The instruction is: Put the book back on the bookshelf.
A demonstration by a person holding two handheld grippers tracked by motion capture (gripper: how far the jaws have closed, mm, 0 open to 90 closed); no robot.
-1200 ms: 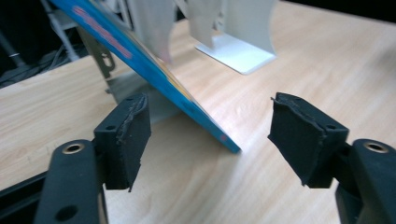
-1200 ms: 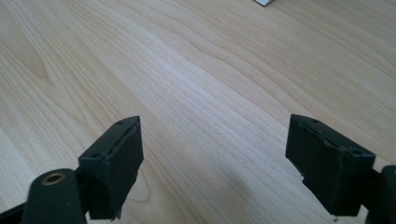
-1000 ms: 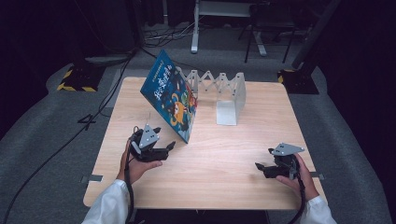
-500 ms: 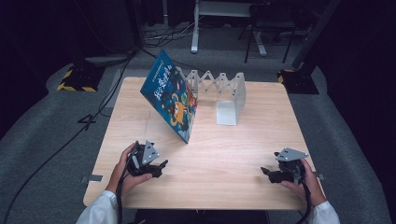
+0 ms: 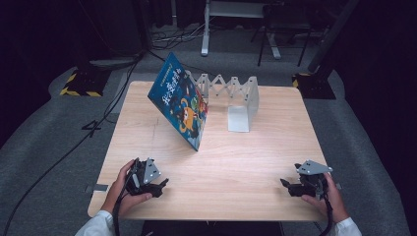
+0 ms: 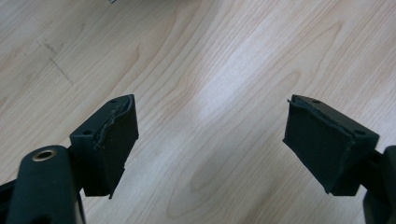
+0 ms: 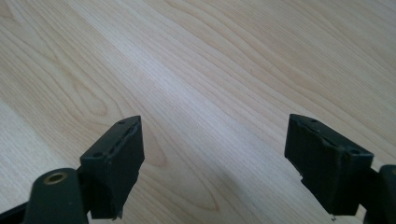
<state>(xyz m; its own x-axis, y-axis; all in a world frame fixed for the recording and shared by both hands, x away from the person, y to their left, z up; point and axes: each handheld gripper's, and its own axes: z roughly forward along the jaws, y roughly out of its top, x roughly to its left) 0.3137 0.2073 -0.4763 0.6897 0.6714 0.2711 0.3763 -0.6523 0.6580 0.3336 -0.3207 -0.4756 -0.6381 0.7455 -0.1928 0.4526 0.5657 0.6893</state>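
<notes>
Fingers (image 6: 109,149) of the left gripper (image 5: 160,185) are standing wide apart with bare wood between them, and they have just been opening a little further; nothing is sitting in the gap. This gripper is resting near the front left edge of the table (image 5: 255,162), held in the person's left hand (image 5: 123,189), its jaws aiming roughly toward the table's middle.

Further back and left of centre, the book (image 5: 181,104) is standing propped at a slant, its top edge leaning back against the left end of the white rack (image 5: 235,93). Its long axis is running diagonally from the upper left corner down to the lower right corner resting on the wood, and the blue illustrated cover is facing the person. Yellow and white title characters are showing on the cover, but they are too small to read. The book is sitting well apart from both grippers.

The rack is extending to the right as a zigzag accordion lattice, ending in a flat white bookend plate (image 5: 242,117).

At the front right, the right gripper (image 5: 290,188) is sitting low over the table in the right hand (image 5: 330,196), jaws pointing left. Its fingers (image 7: 116,158) are likewise standing wide apart over bare wood, gripping nothing.

The surface is showing pale wood grain. Grey carpet (image 5: 44,137) is surrounding the table, with black cables trailing across it and a dark background beyond.
</notes>
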